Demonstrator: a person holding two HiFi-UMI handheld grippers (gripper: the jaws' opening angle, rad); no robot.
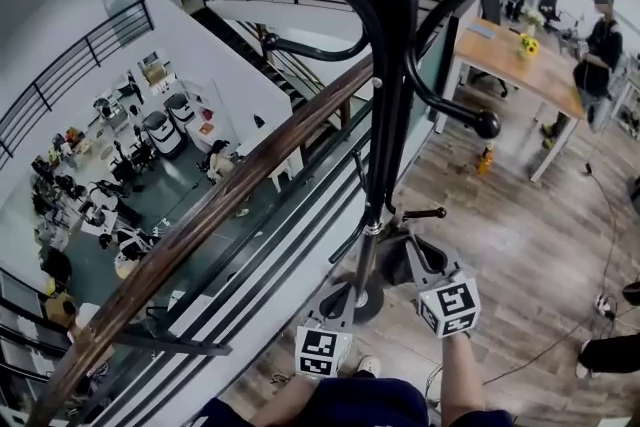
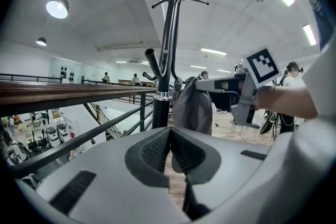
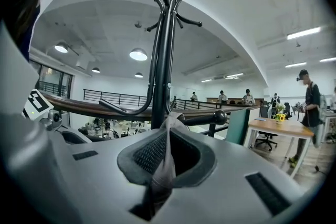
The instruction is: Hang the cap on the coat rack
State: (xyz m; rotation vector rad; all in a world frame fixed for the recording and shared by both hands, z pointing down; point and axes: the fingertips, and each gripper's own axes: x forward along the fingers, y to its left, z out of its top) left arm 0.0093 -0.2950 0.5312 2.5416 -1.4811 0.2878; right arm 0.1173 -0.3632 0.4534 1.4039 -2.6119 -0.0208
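cap [image 2: 193, 105]: grey, hanging limp off the right gripper, just beside the coat rack pole, low down; not yet on any hook
right gripper [image 3: 167, 131]: clamped on a thin fold of cap fabric; pinch at the edge leaves the crown free to drop over a peg
left gripper [image 2: 169, 136]: jaws pressed together, nothing between them; held low near the pole, clear of the cap
coat rack [image 1: 385, 115]: upright next to railing [image 1: 220, 205]; long curved arms fan out up high, short ball-tipped peg [image 3: 220, 116] about level with the right gripper
likely target: that low peg, nearest the cap (judgement only)
step: approach; cap carried, not hung
risk: limp fabric could slide off the rounded tip if let go too shallow
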